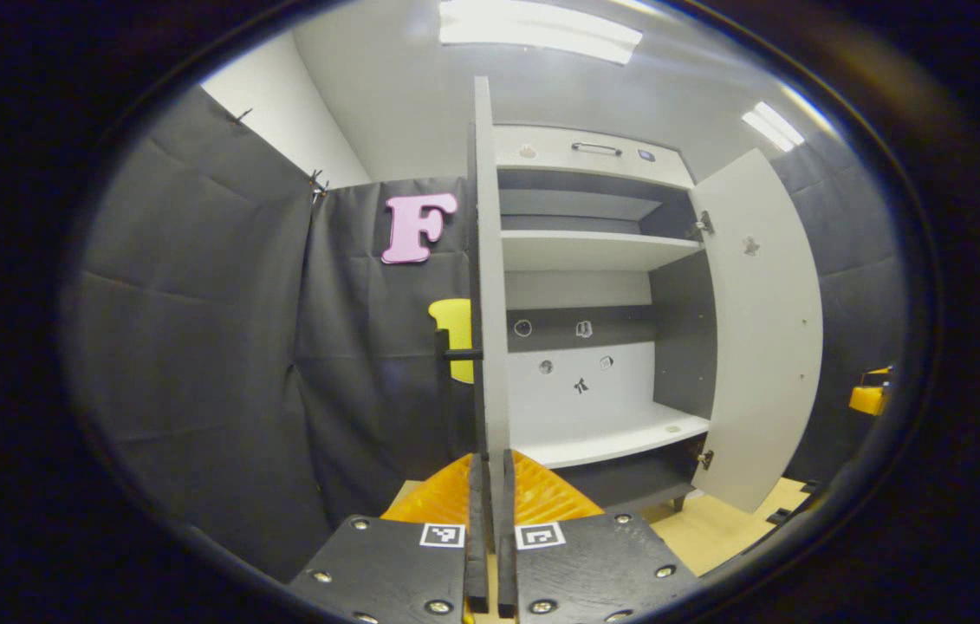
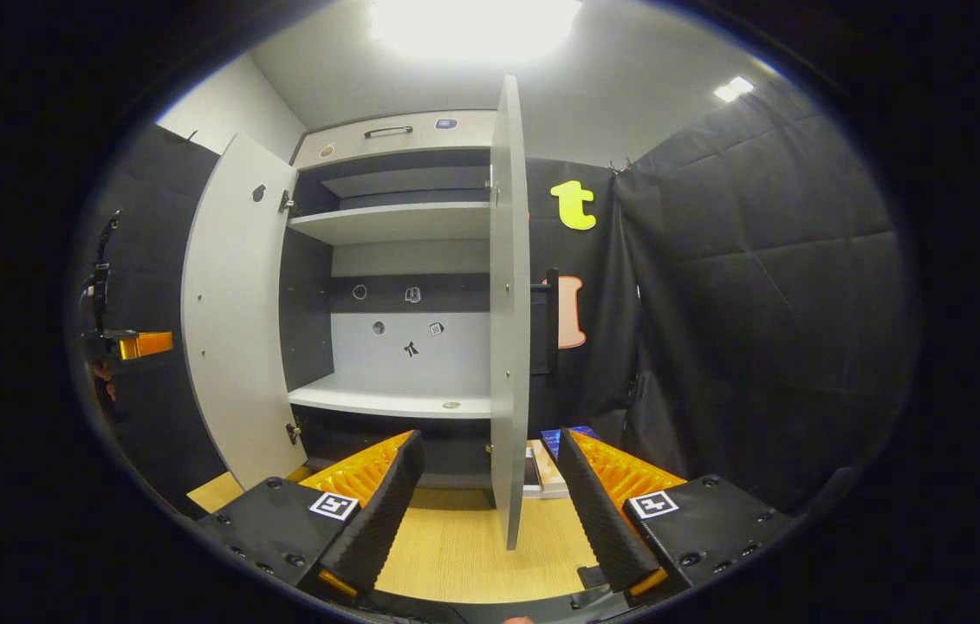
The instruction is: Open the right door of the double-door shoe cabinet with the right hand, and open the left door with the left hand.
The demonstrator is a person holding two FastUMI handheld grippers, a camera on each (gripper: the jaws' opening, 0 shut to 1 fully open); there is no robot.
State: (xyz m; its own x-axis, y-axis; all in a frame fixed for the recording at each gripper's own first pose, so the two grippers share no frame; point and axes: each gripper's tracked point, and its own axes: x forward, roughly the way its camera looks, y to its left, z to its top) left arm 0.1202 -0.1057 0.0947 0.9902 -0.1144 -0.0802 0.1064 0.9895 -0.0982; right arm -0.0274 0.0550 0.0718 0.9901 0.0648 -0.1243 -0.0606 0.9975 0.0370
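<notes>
The shoe cabinet (image 1: 593, 250) stands with both doors swung out. In the left gripper view the left door (image 1: 486, 260) is edge-on straight ahead, its dark handle (image 1: 457, 354) on the left side. My left gripper (image 1: 490, 459) is shut just before that edge, holding nothing. The right door (image 1: 767, 329) hangs open at the right. In the right gripper view the right door (image 2: 509, 303) is edge-on, its handle (image 2: 550, 321) on the right. My right gripper (image 2: 488, 436) is open, one finger on each side of the door's edge without touching it. The left door (image 2: 234, 321) shows its inner face.
Bare shelves (image 2: 394, 221) fill the cabinet, with a drawer front (image 1: 596, 149) on top. Black cloth walls close in on both sides. The wooden floor (image 2: 455, 546) lies below, and flat boxes (image 2: 546, 468) rest on it beside the right door. The other gripper (image 2: 121, 344) hangs beyond the left door.
</notes>
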